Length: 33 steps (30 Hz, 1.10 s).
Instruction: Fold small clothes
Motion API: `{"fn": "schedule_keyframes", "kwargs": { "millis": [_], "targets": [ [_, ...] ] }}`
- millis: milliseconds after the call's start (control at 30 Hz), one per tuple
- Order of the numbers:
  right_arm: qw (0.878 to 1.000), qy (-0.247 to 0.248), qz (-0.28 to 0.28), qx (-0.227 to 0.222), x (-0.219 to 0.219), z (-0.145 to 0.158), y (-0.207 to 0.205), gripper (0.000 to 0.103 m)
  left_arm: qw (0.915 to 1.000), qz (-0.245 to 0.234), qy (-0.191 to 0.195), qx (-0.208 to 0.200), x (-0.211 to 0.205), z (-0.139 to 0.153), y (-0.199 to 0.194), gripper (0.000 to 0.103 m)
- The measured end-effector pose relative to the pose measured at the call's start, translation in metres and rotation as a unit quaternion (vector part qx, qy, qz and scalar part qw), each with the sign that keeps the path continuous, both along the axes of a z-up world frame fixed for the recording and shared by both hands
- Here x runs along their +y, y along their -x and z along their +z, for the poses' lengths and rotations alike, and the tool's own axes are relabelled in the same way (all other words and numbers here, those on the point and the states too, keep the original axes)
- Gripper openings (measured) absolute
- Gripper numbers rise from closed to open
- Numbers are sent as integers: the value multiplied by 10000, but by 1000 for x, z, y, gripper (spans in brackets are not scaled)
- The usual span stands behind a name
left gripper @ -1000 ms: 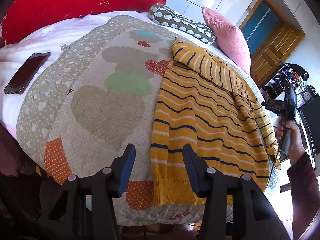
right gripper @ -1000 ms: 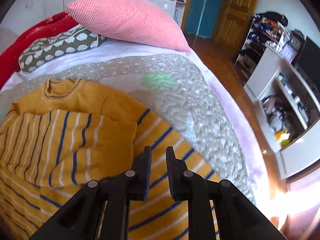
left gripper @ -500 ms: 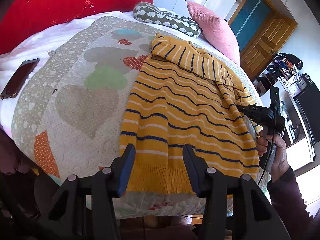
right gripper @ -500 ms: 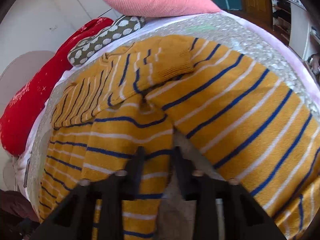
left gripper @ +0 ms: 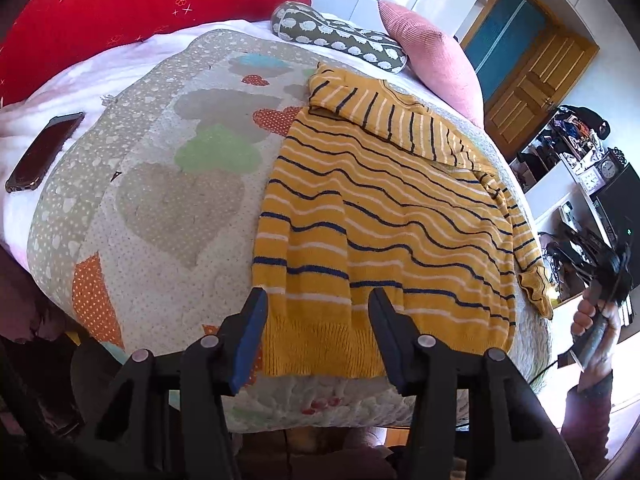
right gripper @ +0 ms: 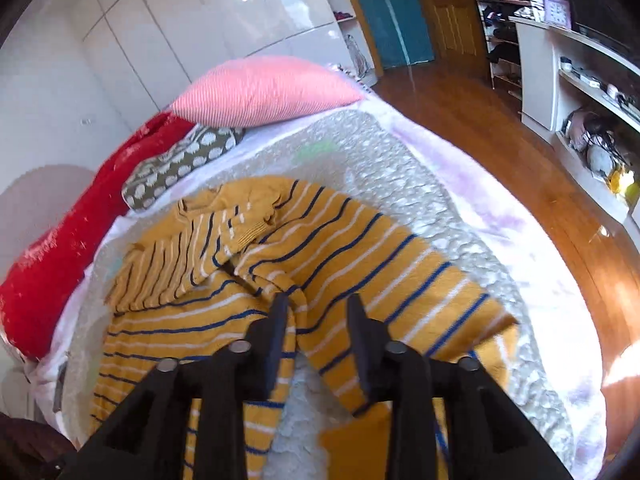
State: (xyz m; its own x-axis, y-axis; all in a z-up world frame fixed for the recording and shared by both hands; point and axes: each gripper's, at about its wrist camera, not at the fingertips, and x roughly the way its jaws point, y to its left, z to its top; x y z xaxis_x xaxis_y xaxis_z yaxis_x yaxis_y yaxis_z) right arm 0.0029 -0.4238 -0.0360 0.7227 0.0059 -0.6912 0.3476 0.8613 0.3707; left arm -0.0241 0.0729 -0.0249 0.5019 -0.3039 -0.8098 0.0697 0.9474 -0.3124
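Note:
A yellow sweater (left gripper: 384, 216) with blue and white stripes lies on a patterned quilt (left gripper: 172, 208) on the bed; one sleeve is folded across its top. My left gripper (left gripper: 318, 304) is open and empty, hovering above the sweater's ribbed hem at the near bed edge. My right gripper (right gripper: 316, 312) is open and empty, raised above the sweater (right gripper: 360, 264) on its right side; a sleeve (right gripper: 404, 300) lies loose beneath it. The right gripper also shows in the left wrist view (left gripper: 608, 268), off the bed's right side.
A phone (left gripper: 44, 156) lies on the white sheet at left. A red blanket (left gripper: 132, 16), spotted cushion (left gripper: 340, 40) and pink pillow (left gripper: 432, 56) line the bed's far end. Shelves (right gripper: 588, 92) and wooden floor (right gripper: 500, 148) lie to the right.
My right gripper was shut on the sweater's sleeve, then opened, let it go and lifted away off the bed's side. The left gripper stays open over the hem.

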Motion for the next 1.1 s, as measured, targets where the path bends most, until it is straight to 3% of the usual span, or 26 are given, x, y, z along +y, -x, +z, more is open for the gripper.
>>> {"fn": "schedule_keyframes", "kwargs": {
  "millis": [33,167,300,433,533,567,600,633,667,733,800,967,1100],
  "targets": [
    [9999,20,-138,-61,-9,4,19,59,10000,4,15,13,0,-2,-1,52],
    [9990,11,-420,144,-31,-1,77,60,9997,-36,156,161,-4,-10,-8,52],
    [9997,44,-167,176,-4,-15,106,64,9992,-174,245,274,-16,-13,-9,52],
    [9949,868,521,-13,52,-22,105,76,9994,-291,74,181,-25,-8,-1,52],
    [9817,1660,913,202,82,-42,89,75,9996,-254,17,142,-23,-6,3,53],
    [9751,1972,971,309,85,-50,84,68,9996,-235,15,152,-21,-5,3,53],
    [9677,2270,967,516,87,-57,79,18,9997,-206,22,159,-18,-5,3,53],
    [9659,2271,970,778,82,-62,72,5,9997,-184,33,155,-15,-3,3,53],
    [9735,1991,845,740,68,-59,71,5,9998,-162,41,139,-12,-2,2,53],
    [9859,1583,339,419,30,-33,77,5,9999,-120,63,86,-8,2,-1,53],
    [9873,1530,-419,122,-17,7,84,5,9998,-101,140,37,-6,4,-3,53],
    [9687,1148,-2181,-298,-149,104,95,5,9993,-142,339,9,-5,0,-6,54],
    [9581,1073,-2605,-515,-180,153,85,5,9987,-172,467,57,0,-5,-5,54]
  ]
}}
